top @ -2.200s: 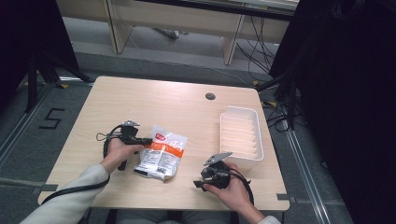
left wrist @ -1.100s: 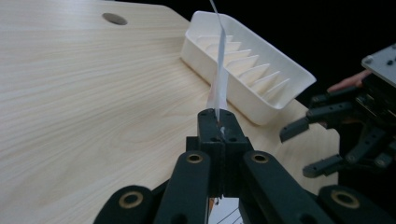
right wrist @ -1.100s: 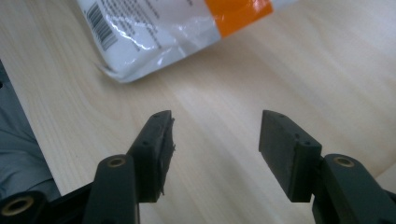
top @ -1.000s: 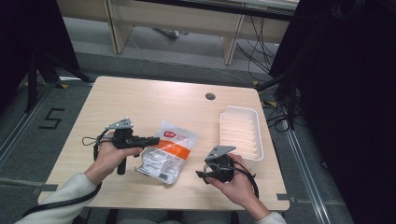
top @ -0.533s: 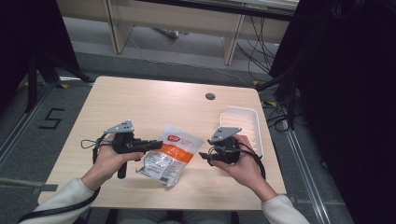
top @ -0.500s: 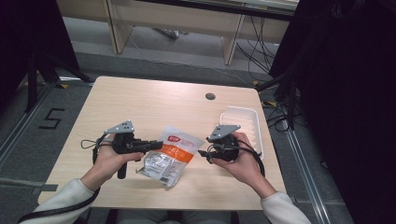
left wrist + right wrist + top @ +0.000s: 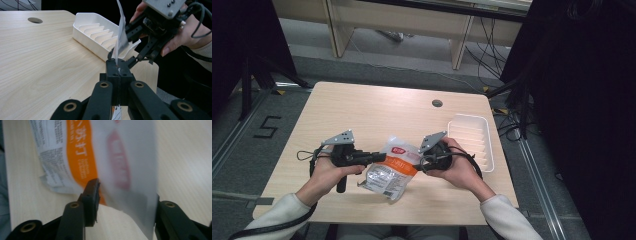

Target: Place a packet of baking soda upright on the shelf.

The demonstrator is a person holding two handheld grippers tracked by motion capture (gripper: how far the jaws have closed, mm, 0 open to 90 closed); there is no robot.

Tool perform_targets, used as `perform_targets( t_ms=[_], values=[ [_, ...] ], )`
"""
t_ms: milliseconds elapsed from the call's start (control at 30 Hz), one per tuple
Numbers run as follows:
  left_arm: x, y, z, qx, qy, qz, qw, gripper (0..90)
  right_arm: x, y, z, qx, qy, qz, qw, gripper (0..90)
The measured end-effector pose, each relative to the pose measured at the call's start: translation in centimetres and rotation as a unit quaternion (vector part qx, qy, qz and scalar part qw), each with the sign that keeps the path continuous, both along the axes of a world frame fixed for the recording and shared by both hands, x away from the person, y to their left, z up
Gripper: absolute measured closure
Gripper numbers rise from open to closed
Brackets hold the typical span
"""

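Both tools, left tool [image 7: 379, 158] and right tool [image 7: 416, 164], flank the pouch [image 7: 389, 170].

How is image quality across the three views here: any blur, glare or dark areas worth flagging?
High view: evenly lit table, dark surroundings at both sides; the packet is small but legible. Left gripper view: sharp on the white tray, the packet's edge seen thin, near jaws slightly soft. Right gripper view: packet very close, its red print blurred, orange band clearer.
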State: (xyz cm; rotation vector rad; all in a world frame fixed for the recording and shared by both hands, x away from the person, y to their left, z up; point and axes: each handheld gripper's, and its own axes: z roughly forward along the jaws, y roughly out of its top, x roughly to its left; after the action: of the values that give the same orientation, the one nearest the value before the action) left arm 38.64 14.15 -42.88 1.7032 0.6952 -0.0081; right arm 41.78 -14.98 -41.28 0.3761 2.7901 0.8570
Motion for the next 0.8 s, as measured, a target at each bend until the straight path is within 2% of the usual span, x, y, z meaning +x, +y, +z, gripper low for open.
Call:
perform_targets(
  t_ms=[33,67,133,200,233,300,367,433,567,667,800],
  values=[
    [0.0,0.0,0.0,-0.001,0.003,0.003,1.0000,89.8,0.0,0.0,0.0,0.000,0.000,0.000,1.0000,66.1],
    [0.0,0.1,-0.1,0.000,0.003,0.005,1.0000,89.8,-0.4,0.3,0.0,-0.009,0.016,0.008,0.9998,72.2],
    [0.1,0.2,-0.2,-0.004,0.007,0.008,0.9999,89.8,-0.5,0.5,0.2,-0.013,0.027,0.028,0.9991,78.3],
    [0.1,0.2,-0.2,-0.004,0.006,0.008,0.9999,89.8,-0.5,0.6,0.3,-0.014,0.031,0.029,0.9990,80.6],
    [0.1,0.2,-0.2,-0.003,0.000,0.003,1.0000,89.7,-0.6,0.9,0.4,-0.015,0.039,0.032,0.9986,84.8],
    [0.0,0.2,-0.2,-0.007,0.002,0.003,1.0000,89.7,-0.4,1.0,0.6,-0.009,0.063,0.021,0.9977,86.4],
    [0.1,0.3,-0.3,-0.010,0.000,0.004,0.9999,89.7,-0.2,0.9,0.9,-0.007,0.098,-0.024,0.9949,89.9],
    [0.2,0.5,-0.5,-0.008,-0.002,0.010,0.9999,89.7,-0.1,1.0,0.9,-0.003,0.104,-0.033,0.9941,90.0],
    [0.3,0.7,-0.7,-0.008,-0.004,0.013,0.9999,89.5,-0.1,1.3,1.2,-0.014,0.097,-0.019,0.9950,90.0],
    [0.3,1.0,-1.1,-0.011,-0.010,0.019,0.9997,87.9,-0.4,1.6,2.1,-0.022,0.109,-0.026,0.9935,90.0],
    [0.0,1.2,-1.6,-0.014,-0.012,0.027,0.9995,85.1,-0.3,1.8,2.8,-0.023,0.106,-0.016,0.9940,90.0]
  ],
)
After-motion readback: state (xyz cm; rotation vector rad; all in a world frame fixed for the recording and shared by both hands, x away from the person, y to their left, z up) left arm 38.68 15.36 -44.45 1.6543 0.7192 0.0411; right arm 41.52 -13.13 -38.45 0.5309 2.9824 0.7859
